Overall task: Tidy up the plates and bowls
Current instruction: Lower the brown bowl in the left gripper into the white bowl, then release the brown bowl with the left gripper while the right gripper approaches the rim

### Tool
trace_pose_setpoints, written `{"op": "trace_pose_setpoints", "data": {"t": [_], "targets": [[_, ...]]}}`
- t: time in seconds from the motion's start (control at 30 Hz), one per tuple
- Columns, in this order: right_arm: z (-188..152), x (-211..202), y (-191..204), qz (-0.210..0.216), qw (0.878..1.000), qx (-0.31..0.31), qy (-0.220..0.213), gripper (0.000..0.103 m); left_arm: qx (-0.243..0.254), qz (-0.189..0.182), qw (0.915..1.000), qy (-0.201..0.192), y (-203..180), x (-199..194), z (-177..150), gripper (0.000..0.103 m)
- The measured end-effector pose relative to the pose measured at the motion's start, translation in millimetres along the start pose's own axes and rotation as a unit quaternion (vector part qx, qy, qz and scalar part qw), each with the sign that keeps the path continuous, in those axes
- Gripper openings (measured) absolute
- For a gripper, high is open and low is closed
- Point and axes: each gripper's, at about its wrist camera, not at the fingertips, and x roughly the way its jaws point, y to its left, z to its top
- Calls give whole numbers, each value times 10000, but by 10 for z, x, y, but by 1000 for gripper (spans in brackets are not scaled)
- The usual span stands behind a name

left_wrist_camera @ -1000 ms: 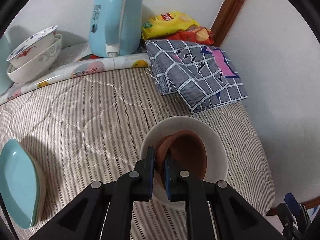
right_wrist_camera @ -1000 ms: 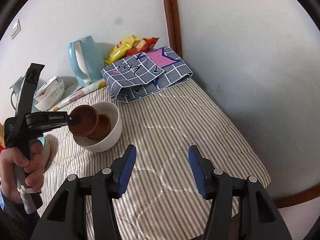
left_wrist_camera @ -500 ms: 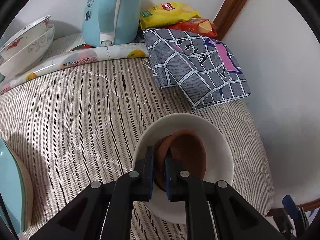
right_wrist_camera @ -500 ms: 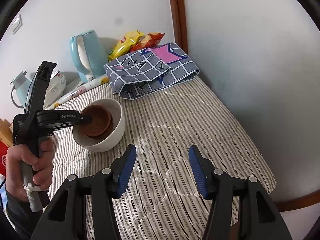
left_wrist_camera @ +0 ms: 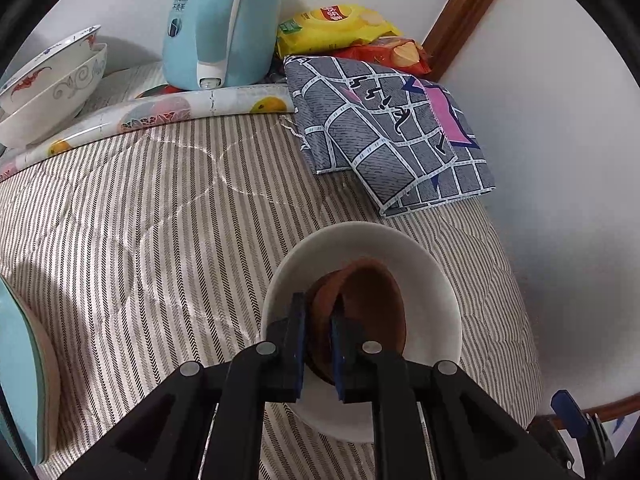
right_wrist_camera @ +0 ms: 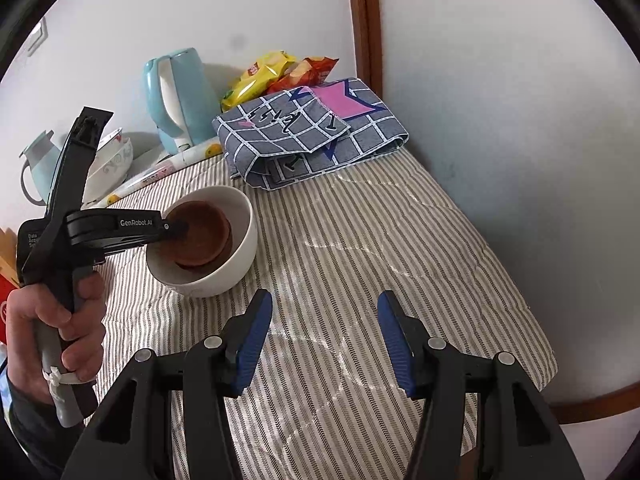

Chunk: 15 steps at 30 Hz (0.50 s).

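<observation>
Since a second ago I see the small brown clay bowl (left_wrist_camera: 374,304) lower inside the wide white ceramic bowl (left_wrist_camera: 432,276); it hung above the rim then, and now sits down among the brown bowl already nested there. The turquoise plate (left_wrist_camera: 18,376) at the left edge of the left wrist view has slid mostly out of frame.

Left gripper (left_wrist_camera: 319,344): jaws clenched on the near rim of the small brown clay bowl, one pad inside the wall, one outside. From the right wrist view, the hand (right_wrist_camera: 60,320) holding that gripper is at far left, and its fingers reach down into the white bowl.

Right gripper (right_wrist_camera: 326,340): jaws parted, nothing between them, hovering over bare striped quilted cover (right_wrist_camera: 360,248), near the white bowl but apart from it.

White bowl stands on the striped cover, just in front of the folded grey checked cloth (left_wrist_camera: 392,132). Behind: pale blue electric kettle (left_wrist_camera: 220,24), yellow snack bag (left_wrist_camera: 336,28), two stacked patterned white bowls (left_wrist_camera: 52,84) at upper left.
</observation>
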Motion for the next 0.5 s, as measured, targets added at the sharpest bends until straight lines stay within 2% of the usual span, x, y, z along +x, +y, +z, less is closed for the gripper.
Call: {"op": "trace_pose_setpoints", "data": {"t": [0.27, 0.5], "targets": [[6, -133, 64, -23, 9999, -91, -133, 59, 116, 57, 9998, 141, -53, -36, -40, 13], [50, -200, 144, -23, 9994, -222, -256, 60, 169, 82, 9998, 27, -67, -200, -71, 20]]}}
